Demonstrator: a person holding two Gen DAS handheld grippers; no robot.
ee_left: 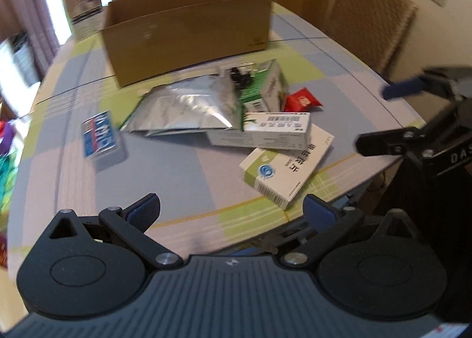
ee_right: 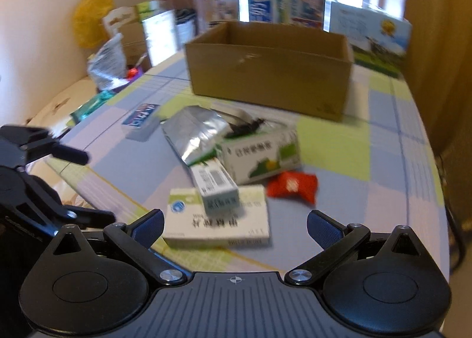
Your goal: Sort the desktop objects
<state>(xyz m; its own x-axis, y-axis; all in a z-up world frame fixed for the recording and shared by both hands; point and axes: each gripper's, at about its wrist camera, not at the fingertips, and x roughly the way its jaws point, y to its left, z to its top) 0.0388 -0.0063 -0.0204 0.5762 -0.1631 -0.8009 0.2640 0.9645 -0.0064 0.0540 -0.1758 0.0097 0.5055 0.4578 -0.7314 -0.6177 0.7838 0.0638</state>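
Observation:
A pile lies mid-table: a silver foil pouch (ee_left: 188, 105) (ee_right: 196, 131), a green-and-white carton (ee_left: 265, 87) (ee_right: 261, 155), a narrow white box (ee_left: 262, 131) (ee_right: 216, 187) resting on a flat white-and-green medicine box (ee_left: 287, 165) (ee_right: 218, 224), and a red sachet (ee_left: 303, 100) (ee_right: 293, 186). A blue-and-red pack (ee_left: 98, 137) (ee_right: 141, 116) lies apart to the left. An open cardboard box (ee_left: 188, 31) (ee_right: 271, 69) stands behind. My left gripper (ee_left: 233, 214) (ee_right: 82, 187) and right gripper (ee_right: 236, 229) (ee_left: 374, 119) are both open, holding nothing, near the table's front edge.
The checked tablecloth (ee_left: 177, 167) covers a rounded table. A wicker chair (ee_left: 371, 19) stands at the far right. Printed cartons (ee_right: 286, 10) line the window side. Bags and boxes (ee_right: 124, 43) clutter the area left of the table.

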